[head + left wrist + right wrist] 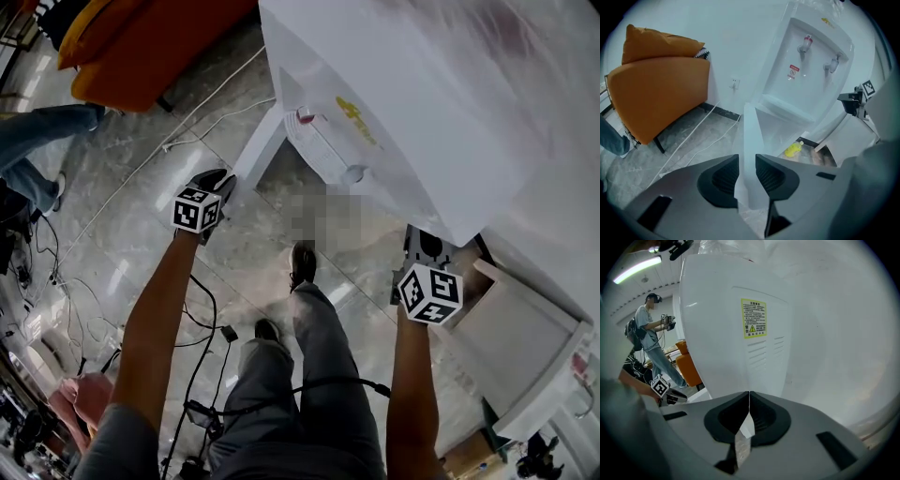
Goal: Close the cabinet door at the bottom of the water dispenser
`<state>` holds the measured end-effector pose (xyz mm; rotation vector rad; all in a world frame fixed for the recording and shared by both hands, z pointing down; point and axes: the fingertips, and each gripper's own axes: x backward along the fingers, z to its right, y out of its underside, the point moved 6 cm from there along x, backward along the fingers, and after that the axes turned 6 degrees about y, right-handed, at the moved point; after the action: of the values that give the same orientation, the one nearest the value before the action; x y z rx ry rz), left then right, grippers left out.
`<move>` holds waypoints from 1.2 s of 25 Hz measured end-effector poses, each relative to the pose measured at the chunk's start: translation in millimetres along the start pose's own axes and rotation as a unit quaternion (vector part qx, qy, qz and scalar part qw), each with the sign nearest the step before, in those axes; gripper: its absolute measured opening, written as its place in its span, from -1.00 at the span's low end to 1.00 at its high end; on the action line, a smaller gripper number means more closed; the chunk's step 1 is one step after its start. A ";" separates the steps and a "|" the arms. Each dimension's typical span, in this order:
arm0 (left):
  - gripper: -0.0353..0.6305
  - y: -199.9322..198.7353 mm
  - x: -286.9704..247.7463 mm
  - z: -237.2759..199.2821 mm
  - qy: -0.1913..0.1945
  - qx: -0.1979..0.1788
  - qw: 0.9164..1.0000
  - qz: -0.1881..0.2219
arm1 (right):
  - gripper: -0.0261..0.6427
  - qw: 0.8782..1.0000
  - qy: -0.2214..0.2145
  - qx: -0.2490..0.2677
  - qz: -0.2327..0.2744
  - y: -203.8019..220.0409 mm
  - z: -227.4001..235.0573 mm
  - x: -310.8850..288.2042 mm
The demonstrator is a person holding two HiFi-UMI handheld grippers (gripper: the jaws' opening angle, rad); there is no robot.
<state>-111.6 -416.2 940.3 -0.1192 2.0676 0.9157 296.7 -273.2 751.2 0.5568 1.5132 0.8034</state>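
Observation:
The white water dispenser (422, 94) stands at the upper right, its taps (806, 47) facing me in the left gripper view. Its bottom cabinet door (255, 155) is swung out to the left. My left gripper (223, 183) is shut on the door's free edge (751, 140), which runs upright between the jaws (746, 171). Inside the open cabinet lies a yellow bottle (793, 149). My right gripper (427, 246) hangs at the dispenser's right side, shut and holding nothing (749, 404). It faces a white side panel with a yellow label (753, 318).
An orange sofa (656, 89) stands left of the dispenser, with white cables (178, 141) across the marble floor. A white open box (525, 347) sits by my right arm. My legs and black cables (202, 319) are below. Another person (649, 329) stands in the background.

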 end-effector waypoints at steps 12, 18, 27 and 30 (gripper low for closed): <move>-0.58 8.9 -25.7 47.3 0.068 -0.001 0.998 -0.002 | -0.86 1.000 0.002 -0.010 -0.007 7.3 6.1 -2.5; -0.56 7.2 -50.3 85.0 0.104 -0.010 0.994 0.002 | -0.86 1.000 0.006 -0.012 -0.004 8.8 14.0 -1.3; -0.57 -10.3 -86.4 134.7 0.149 -0.042 0.988 0.007 | -0.86 1.000 0.015 -0.014 -0.007 16.4 27.0 6.5; -0.59 -18.4 -99.6 147.3 0.157 -0.053 0.986 0.009 | -0.86 1.000 0.019 -0.016 -0.007 18.9 32.0 5.9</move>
<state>57.1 -357.5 948.6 -0.3208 2.3107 1.0746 325.4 -251.6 762.3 0.5087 1.5351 0.8302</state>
